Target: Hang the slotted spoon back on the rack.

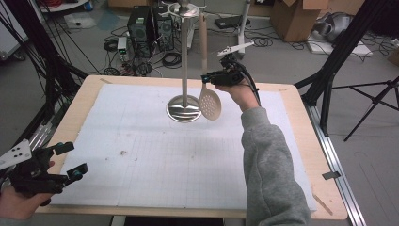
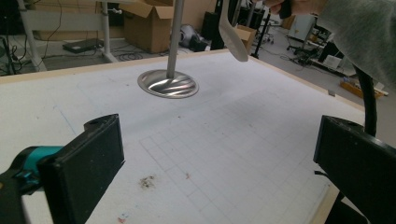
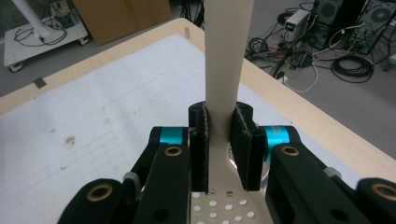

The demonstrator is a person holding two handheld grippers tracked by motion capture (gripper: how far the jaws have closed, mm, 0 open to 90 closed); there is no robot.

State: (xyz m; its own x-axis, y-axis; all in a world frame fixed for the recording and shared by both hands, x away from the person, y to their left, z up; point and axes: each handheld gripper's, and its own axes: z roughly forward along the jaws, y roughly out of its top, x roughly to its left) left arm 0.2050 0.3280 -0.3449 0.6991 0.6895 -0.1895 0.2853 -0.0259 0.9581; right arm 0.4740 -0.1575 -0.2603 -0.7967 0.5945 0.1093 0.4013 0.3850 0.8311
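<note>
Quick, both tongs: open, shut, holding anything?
Left tongs: open, holding nothing.
Right tongs: shut on the slotted spoon, gripping its handle.

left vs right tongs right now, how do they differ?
The left tongs are open and hold nothing; the right tongs are shut on the neck of the slotted spoon. The left tongs sit low at the table's near left corner; the right tongs are raised by the metal stand. Both have black jaws with teal fittings and are hand-held.

The right gripper (image 1: 207, 78) is held high on an outstretched arm, jaws clamped; the left gripper (image 1: 70, 160) is held low, jaws spread.
</note>
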